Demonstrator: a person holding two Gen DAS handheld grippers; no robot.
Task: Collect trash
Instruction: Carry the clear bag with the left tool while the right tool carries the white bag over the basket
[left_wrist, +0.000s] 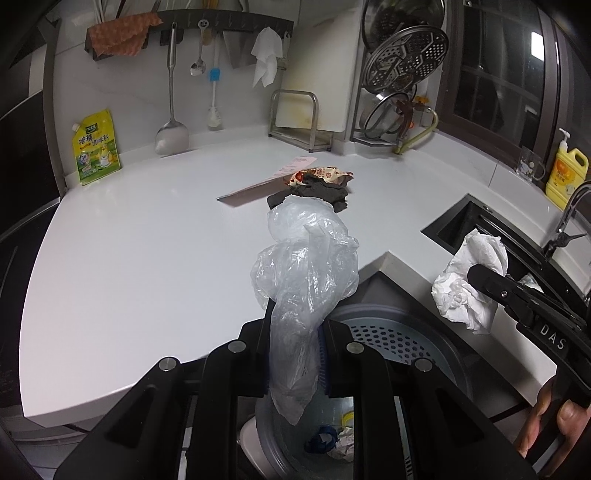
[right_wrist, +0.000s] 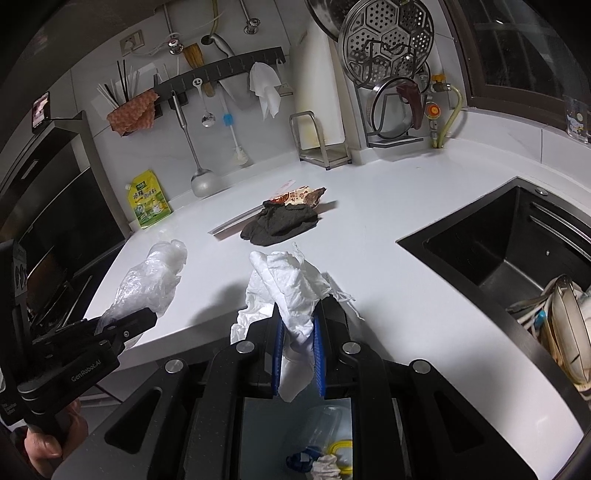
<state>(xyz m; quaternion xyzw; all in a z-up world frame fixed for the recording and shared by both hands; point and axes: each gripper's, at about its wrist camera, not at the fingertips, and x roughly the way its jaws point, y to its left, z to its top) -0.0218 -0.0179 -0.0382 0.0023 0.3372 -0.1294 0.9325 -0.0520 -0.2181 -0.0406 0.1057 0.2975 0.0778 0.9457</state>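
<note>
The left gripper (left_wrist: 295, 354) was clamped on a crumpled clear plastic bag (left_wrist: 306, 266), and the right gripper (right_wrist: 299, 354) was clamped on a wad of white paper towel (right_wrist: 291, 284); both hung past the edge of the white surface (left_wrist: 129, 240), over the open trash bin (left_wrist: 388, 336) on the floor below. Scraps already lay at the bottom of that bin. More waste remained well apart on the surface: a dark rag (right_wrist: 280, 221) lying against a printed snack wrapper (right_wrist: 299, 195). The main risk, as I judged it, was in the release. The bag was light and billowy, so it could cling to a pad or drift sideways and land on the floor beside the bin. The towel trailed loose tails below the jaws, which might snag on the blue pads (right_wrist: 319, 354) and stay hanging. With both grippers close together, one might also knock the other's load.
</note>
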